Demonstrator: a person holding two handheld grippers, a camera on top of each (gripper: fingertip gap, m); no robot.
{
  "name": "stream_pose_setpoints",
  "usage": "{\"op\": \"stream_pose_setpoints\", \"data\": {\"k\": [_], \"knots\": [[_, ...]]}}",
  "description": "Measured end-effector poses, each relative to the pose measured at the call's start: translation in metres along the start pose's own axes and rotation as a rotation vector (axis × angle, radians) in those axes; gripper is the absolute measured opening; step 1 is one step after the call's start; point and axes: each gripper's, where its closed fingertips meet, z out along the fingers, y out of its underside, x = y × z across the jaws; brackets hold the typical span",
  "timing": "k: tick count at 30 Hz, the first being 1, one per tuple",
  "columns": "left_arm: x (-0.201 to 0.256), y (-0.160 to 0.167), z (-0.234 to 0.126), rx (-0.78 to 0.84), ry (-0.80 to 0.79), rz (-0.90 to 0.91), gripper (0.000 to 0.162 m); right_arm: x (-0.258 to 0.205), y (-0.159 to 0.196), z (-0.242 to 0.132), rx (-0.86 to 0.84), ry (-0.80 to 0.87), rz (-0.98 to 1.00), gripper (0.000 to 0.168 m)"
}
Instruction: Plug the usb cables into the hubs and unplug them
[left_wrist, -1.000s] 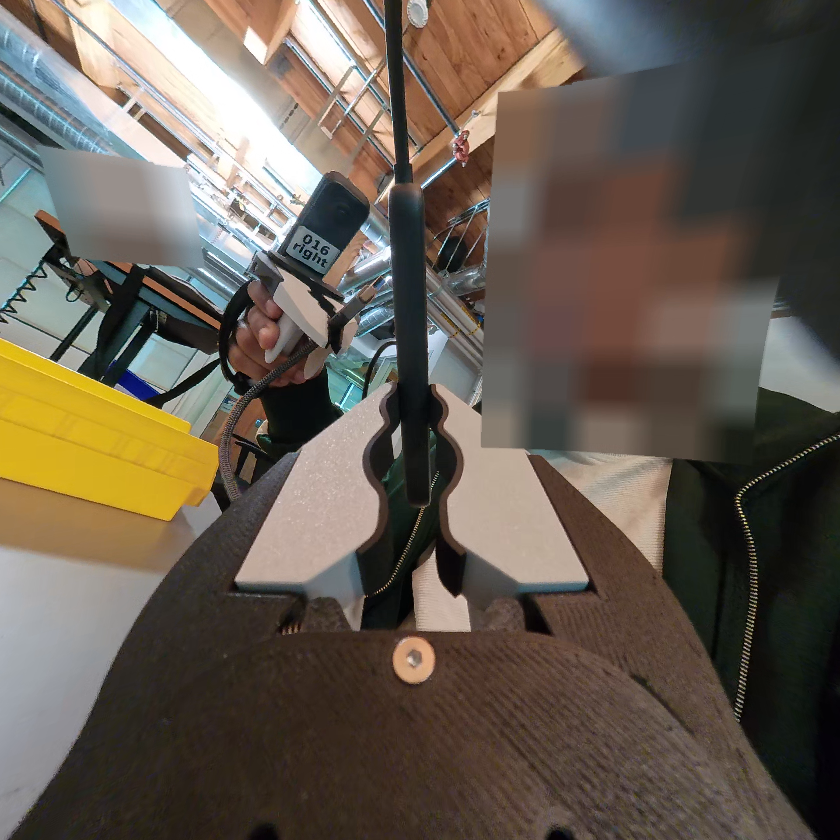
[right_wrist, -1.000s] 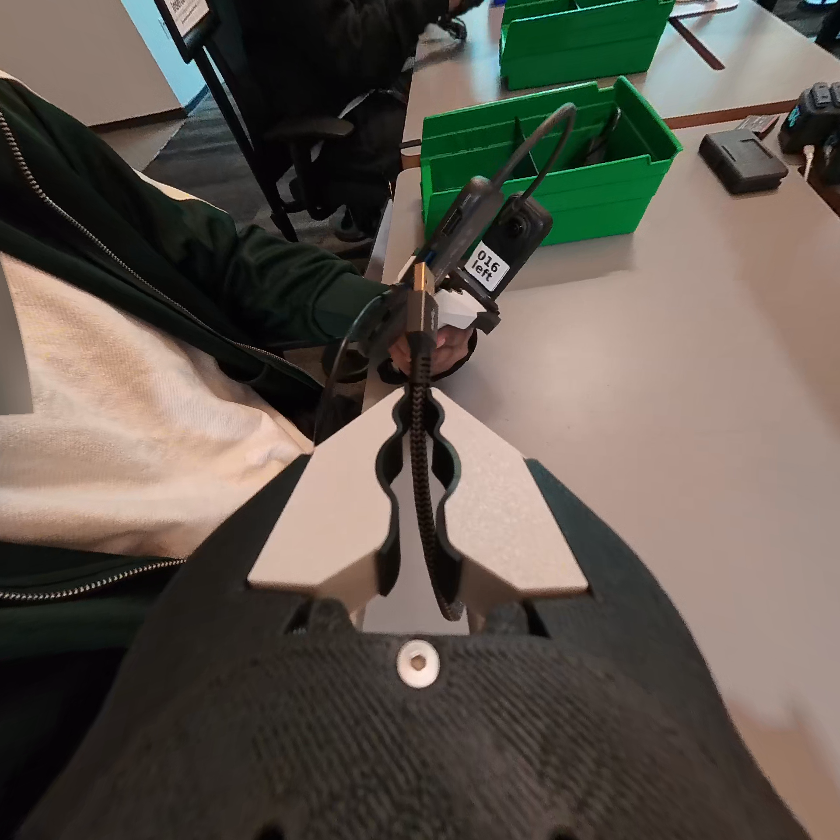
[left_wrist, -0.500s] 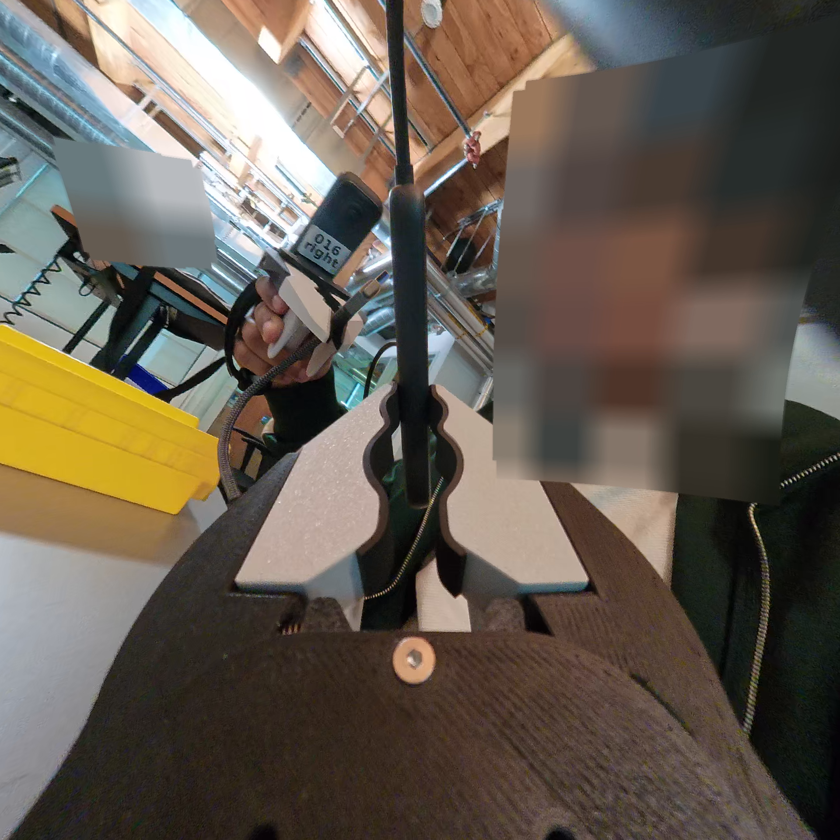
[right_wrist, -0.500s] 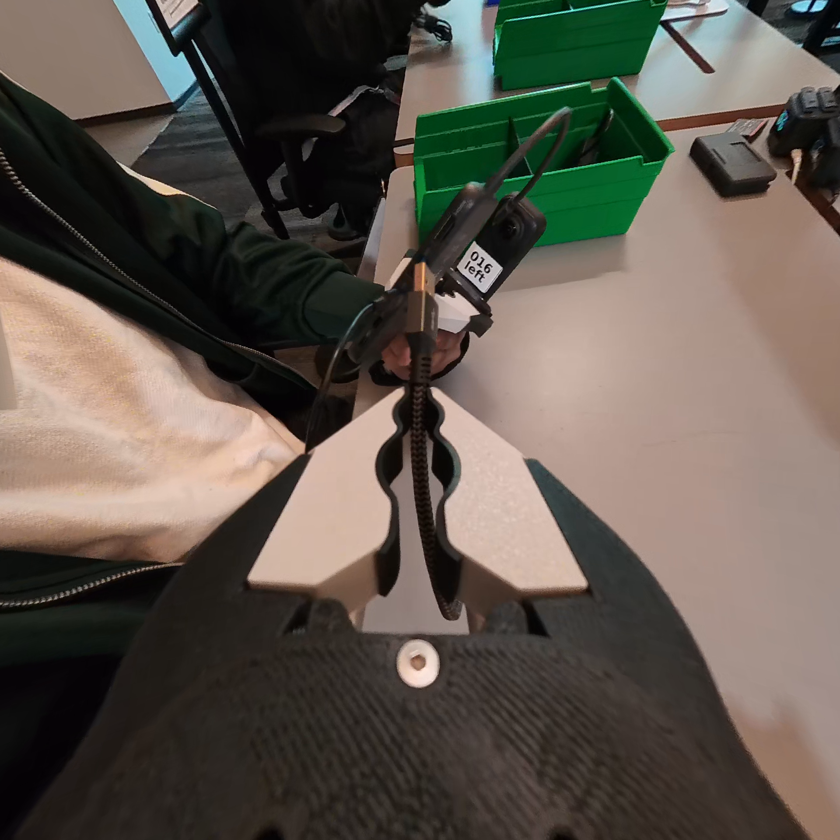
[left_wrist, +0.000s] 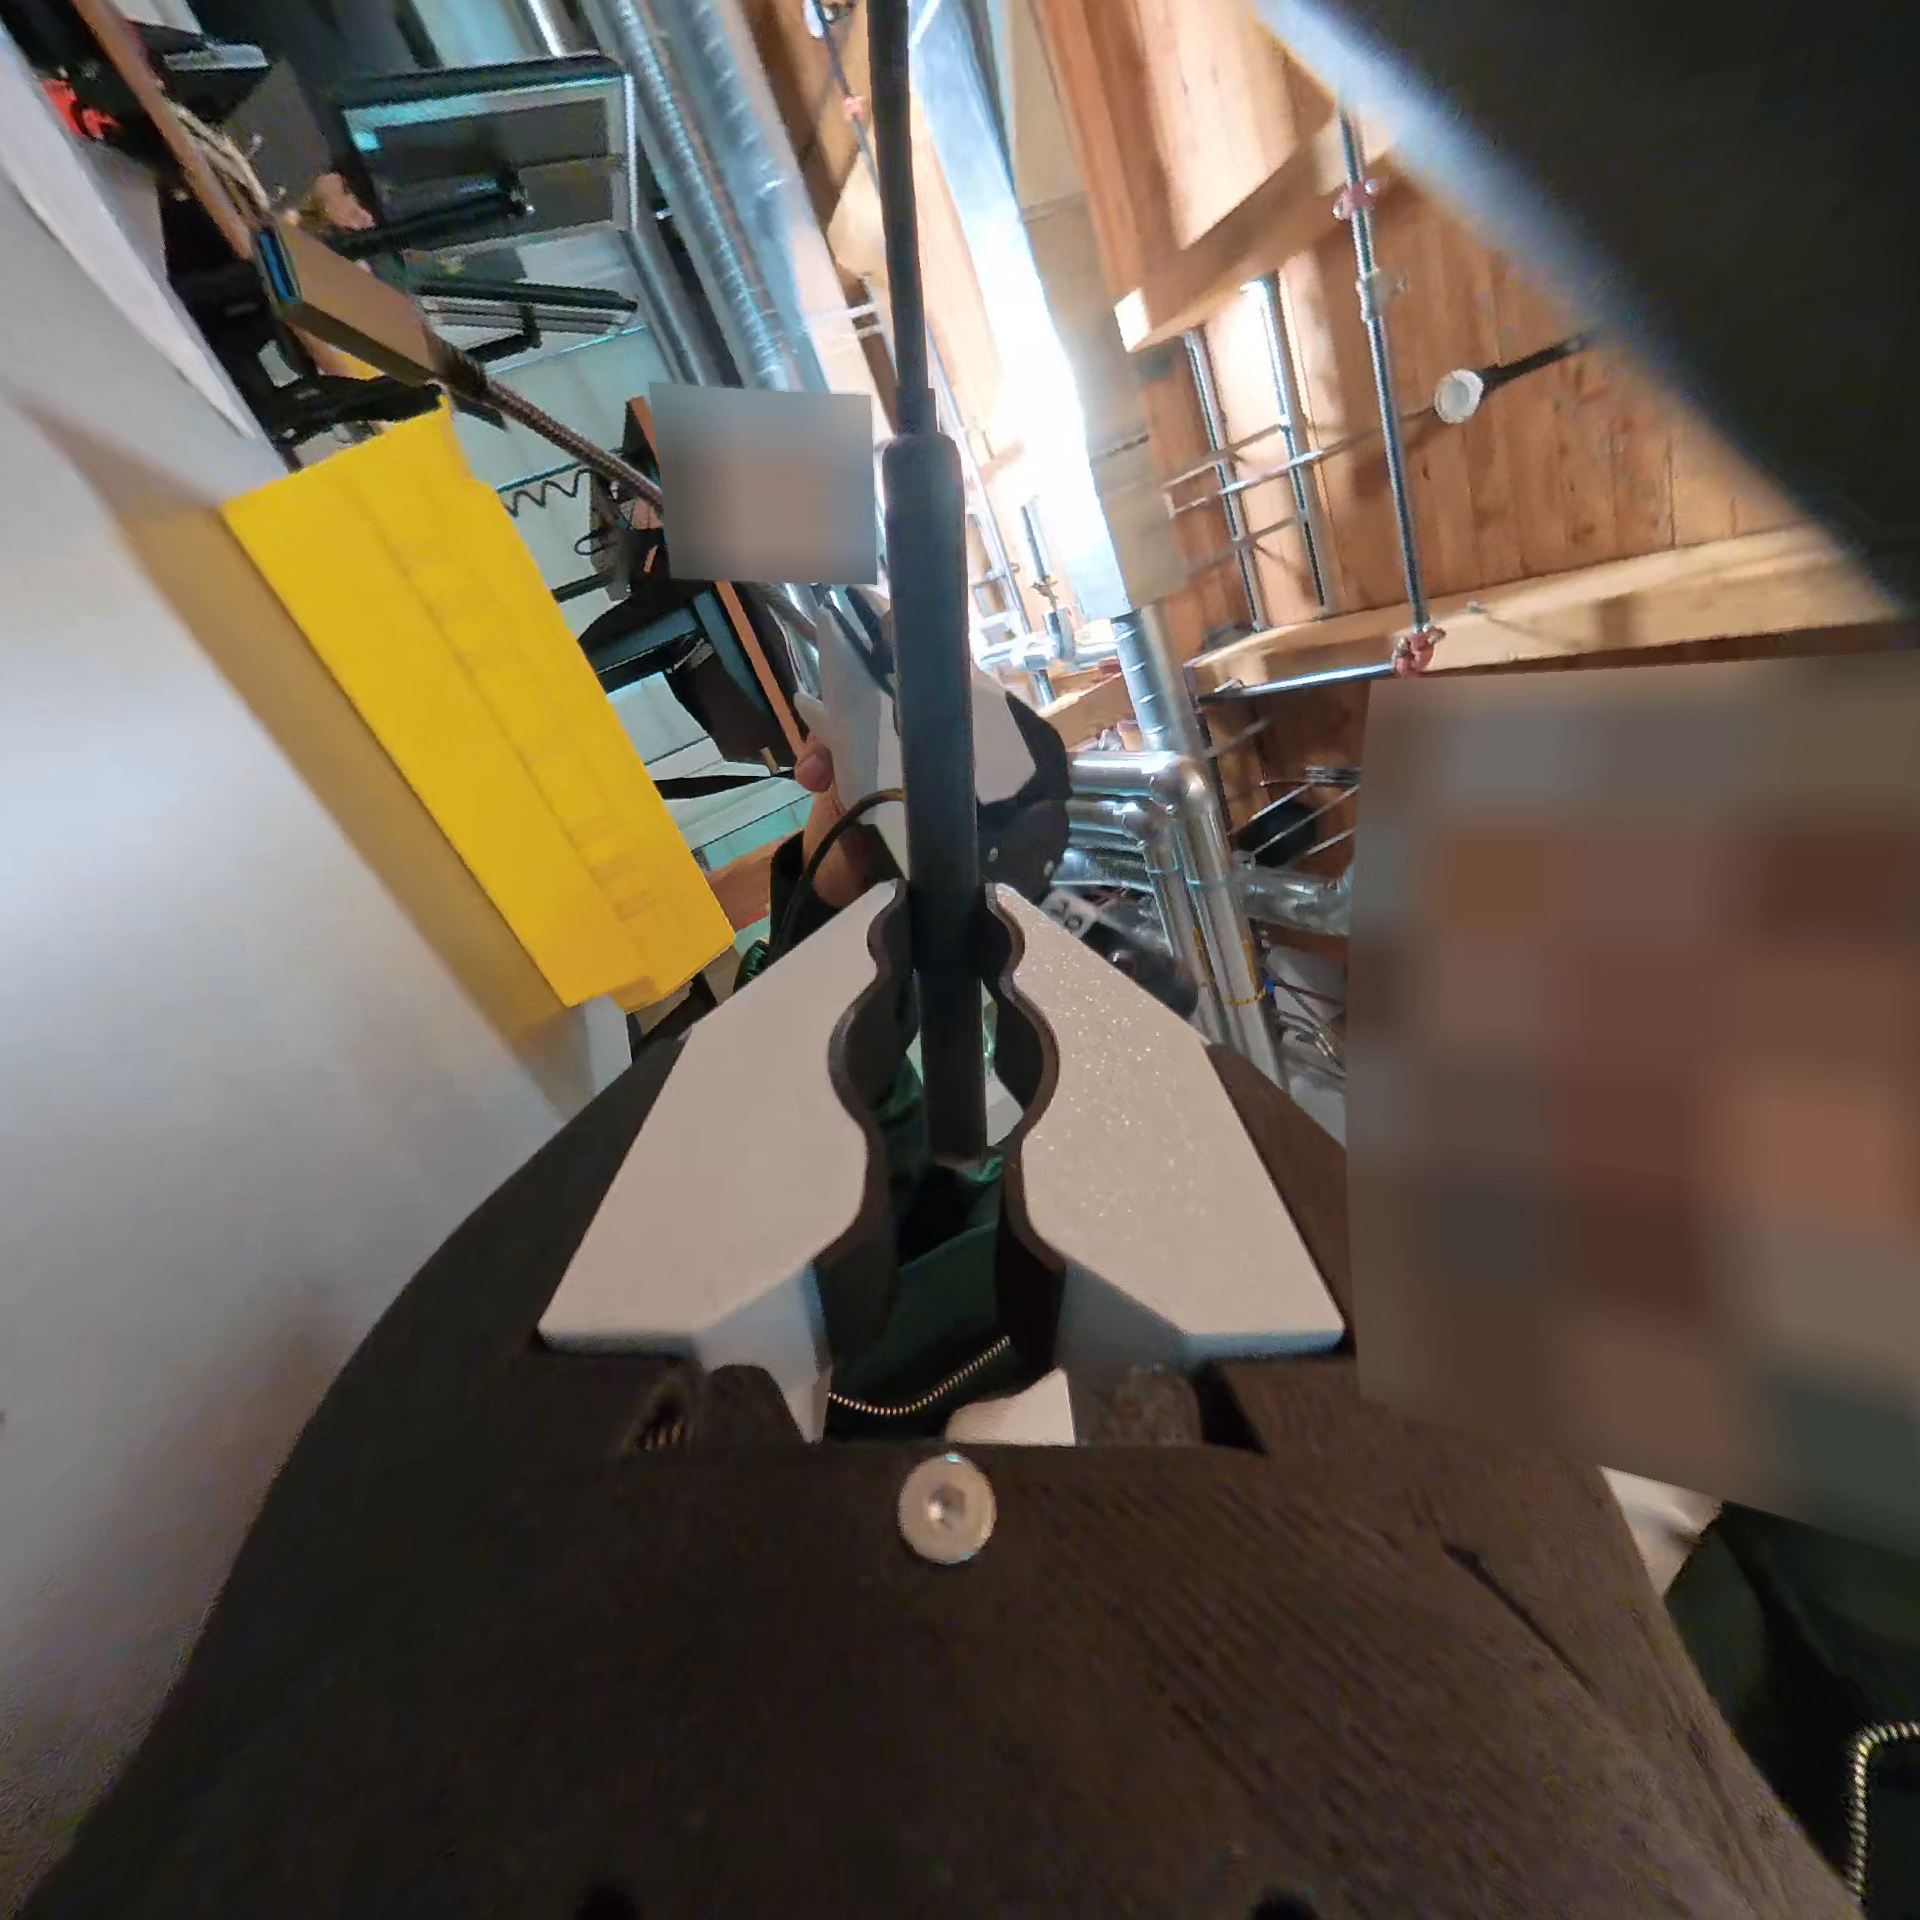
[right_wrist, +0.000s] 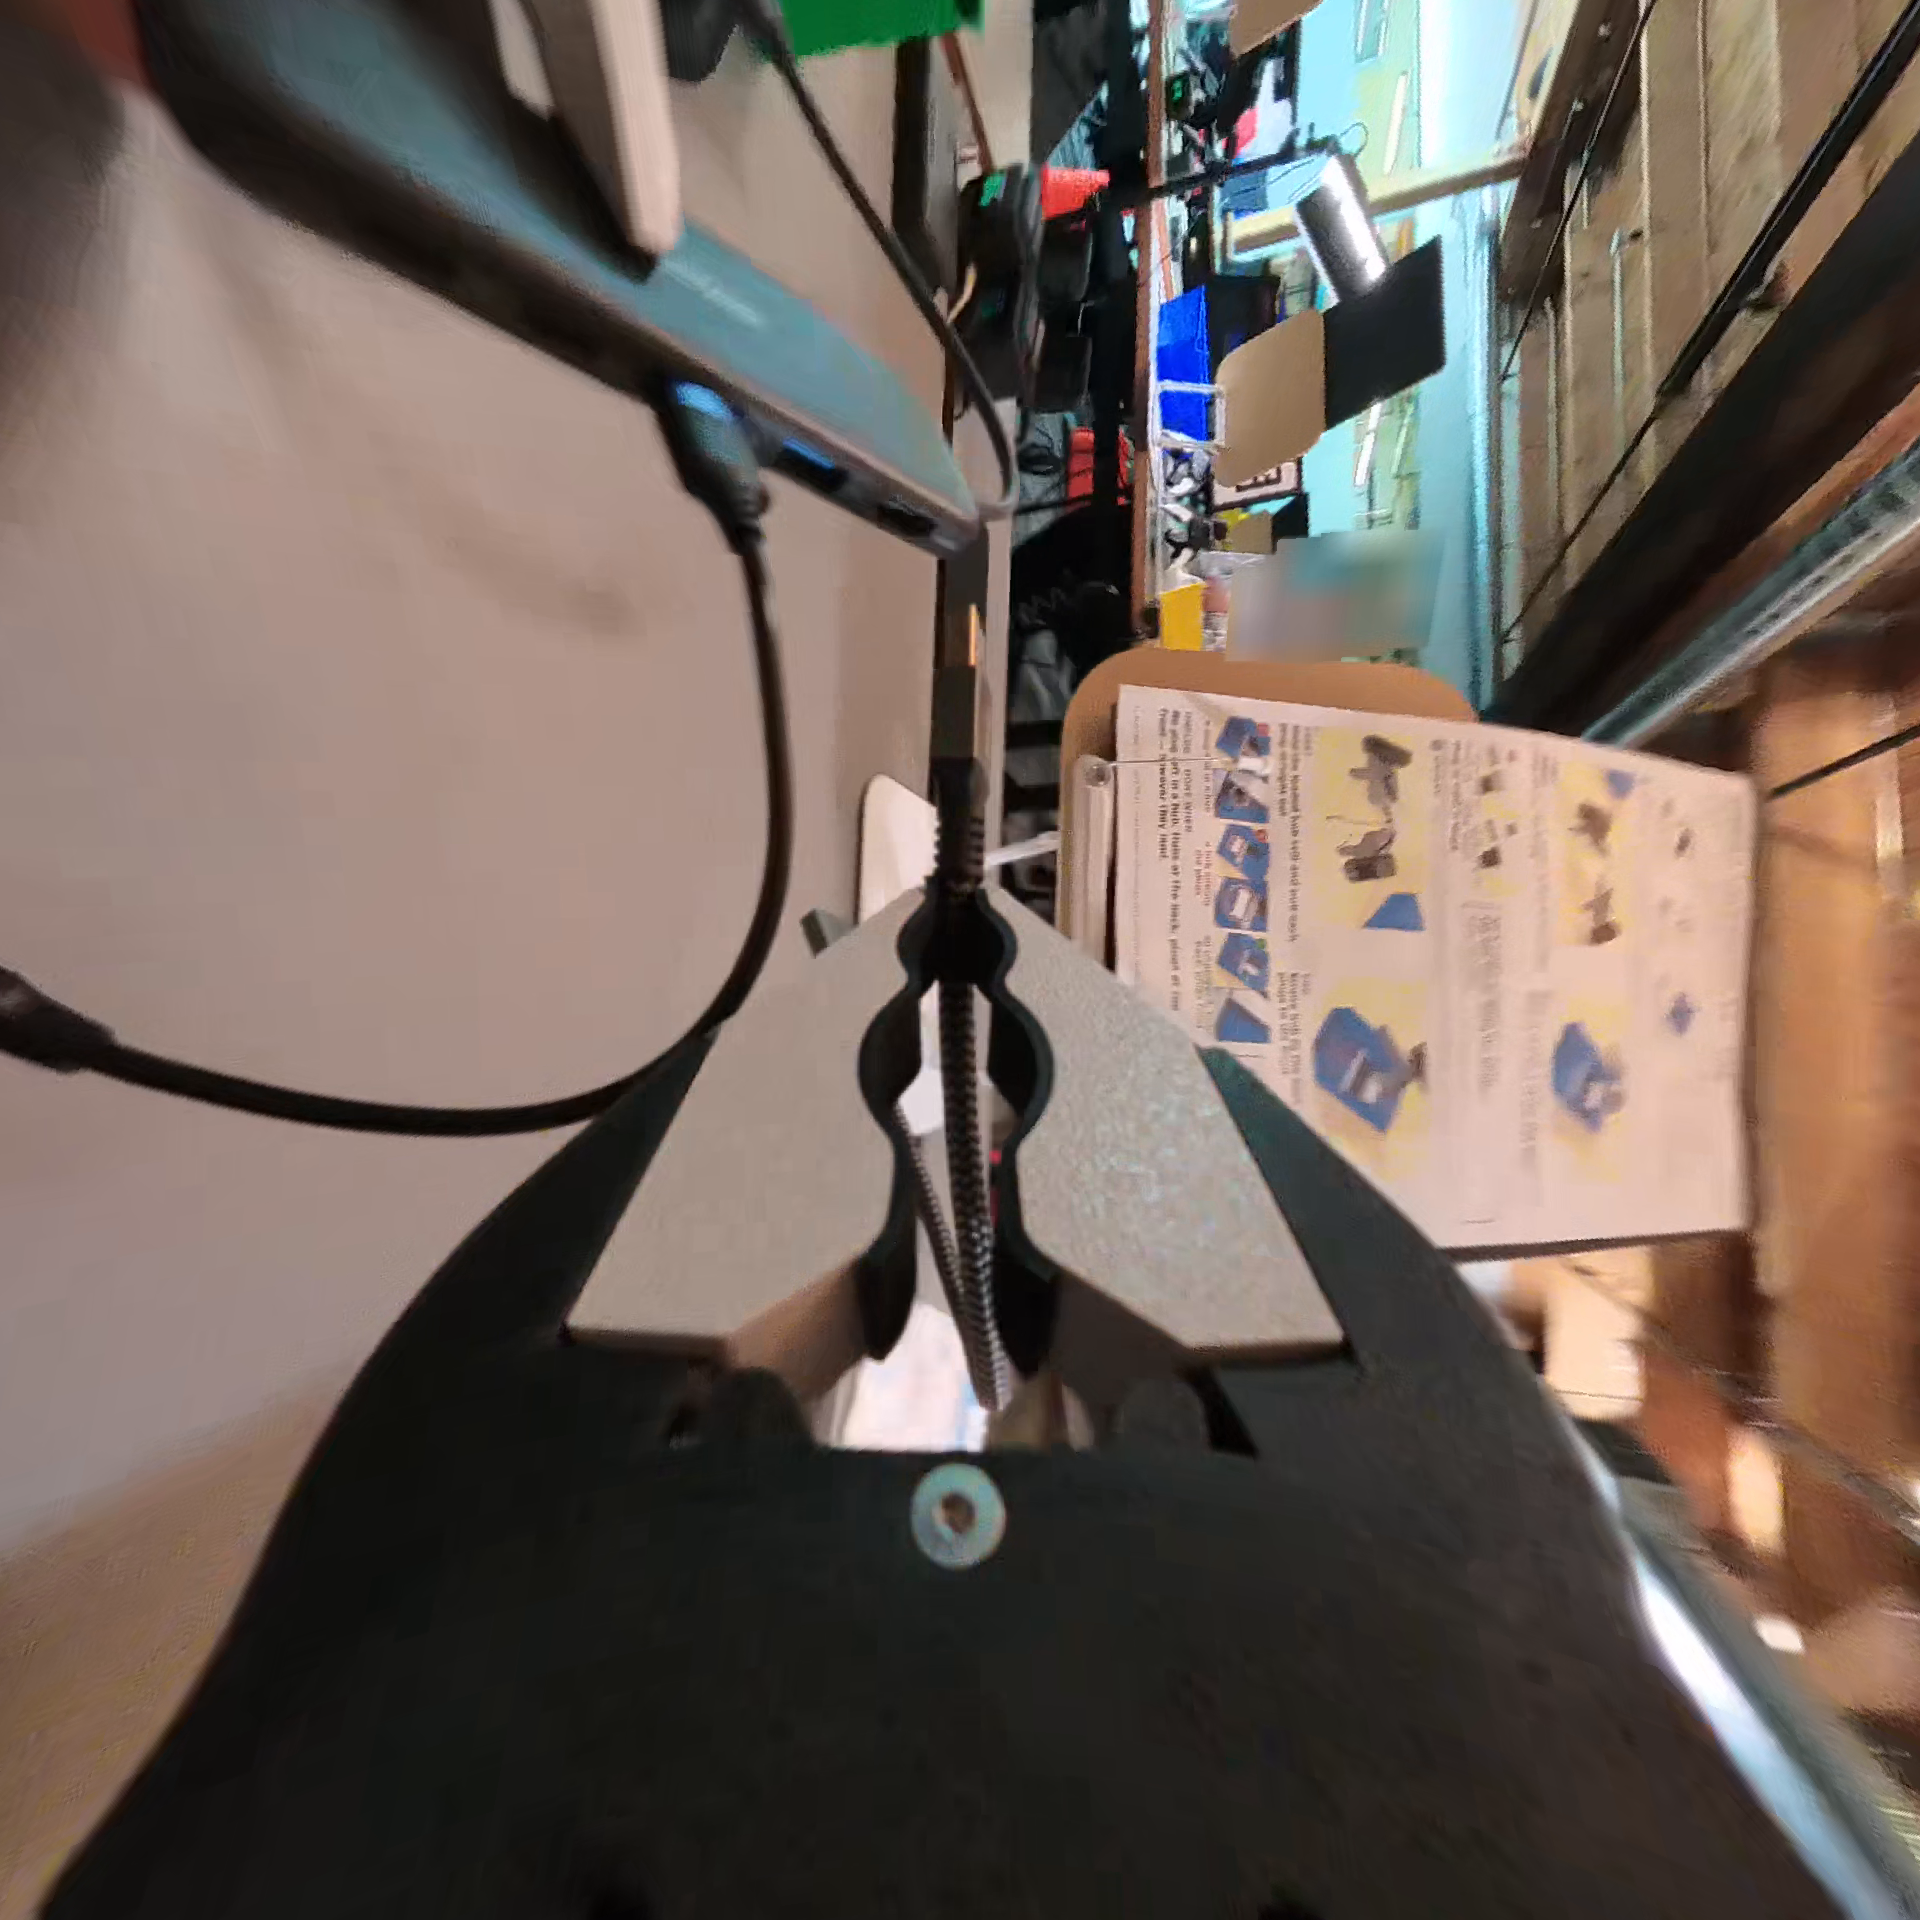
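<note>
A dark grey USB hub (left_wrist: 938, 810), long and slim, is clamped edge-on between the two pale fingers of the left gripper (left_wrist: 940, 925), which are closed tight against it. The hub stands up from the jaws, with its own thin black lead (left_wrist: 896, 208) running off the top of the left wrist view. In the right wrist view the same hub (right_wrist: 582, 270) crosses the upper left corner, tilted, with a row of ports along its lower edge. A black cable (right_wrist: 764, 727) is plugged into one of those ports and loops down and off to the left.

The right gripper (right_wrist: 958, 914) is closed on a braided cable (right_wrist: 964, 1091), pinching it just behind its plug (right_wrist: 956, 686). That plug points forward, near the hub's end but apart from it, not in any port. In the left wrist view the plug and braided cable (left_wrist: 416, 358) show in the upper left, blue inside the tip.

Behind them lies a pale grey table (right_wrist: 312, 779), seen tilted. A yellow bin (left_wrist: 478, 727) sits on it. An instruction sheet (right_wrist: 1434, 966) with small pictures stands on a cardboard backing to the right. Wooden ceiling beams (left_wrist: 1455, 416) and metal ducts (left_wrist: 717, 208) fill the background. Both views are blurred.
</note>
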Motion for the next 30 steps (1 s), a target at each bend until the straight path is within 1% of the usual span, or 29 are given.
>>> {"op": "stream_pose_setpoints", "data": {"k": [1,3,5,10,13,17,19,22,24,26,30], "knots": [[-0.002,-0.001,-0.001,0.003,-0.011,-0.012,0.008,-0.003,0.000,0.001,-0.013,0.013,-0.056,0.004],[-0.007,-0.001,-0.003,0.002,-0.033,-0.030,0.009,-0.007,-0.001,0.003,-0.031,0.034,-0.147,0.003],[-0.010,0.000,-0.005,-0.012,-0.049,-0.044,0.009,-0.013,-0.003,0.004,-0.036,0.018,-0.201,0.003],[-0.021,0.012,-0.009,-0.106,-0.113,-0.094,0.009,-0.027,-0.012,0.004,-0.038,-0.003,-0.319,0.003],[-0.018,0.013,-0.009,-0.121,-0.098,-0.103,0.009,-0.031,-0.016,0.005,-0.053,0.007,-0.407,0.003],[-0.018,0.012,-0.011,-0.120,-0.095,-0.104,0.009,-0.028,-0.016,0.007,-0.082,0.055,-0.462,0.003],[-0.018,0.012,-0.011,-0.119,-0.099,-0.103,0.009,-0.030,-0.016,0.007,-0.079,0.045,-0.456,0.003],[-0.018,0.011,-0.012,-0.119,-0.102,-0.096,0.009,-0.042,-0.007,0.010,-0.103,-0.059,-0.382,0.003],[-0.016,0.009,-0.013,-0.112,-0.097,-0.092,0.009,-0.053,0.006,0.013,-0.141,-0.153,-0.286,0.002],[-0.015,0.006,-0.015,-0.105,-0.091,-0.082,0.009,-0.065,0.019,0.015,-0.170,-0.258,-0.136,0.004],[-0.011,0.001,-0.018,-0.088,-0.071,-0.075,0.009,-0.097,0.031,0.012,-0.155,-0.502,0.186,0.004]]}}
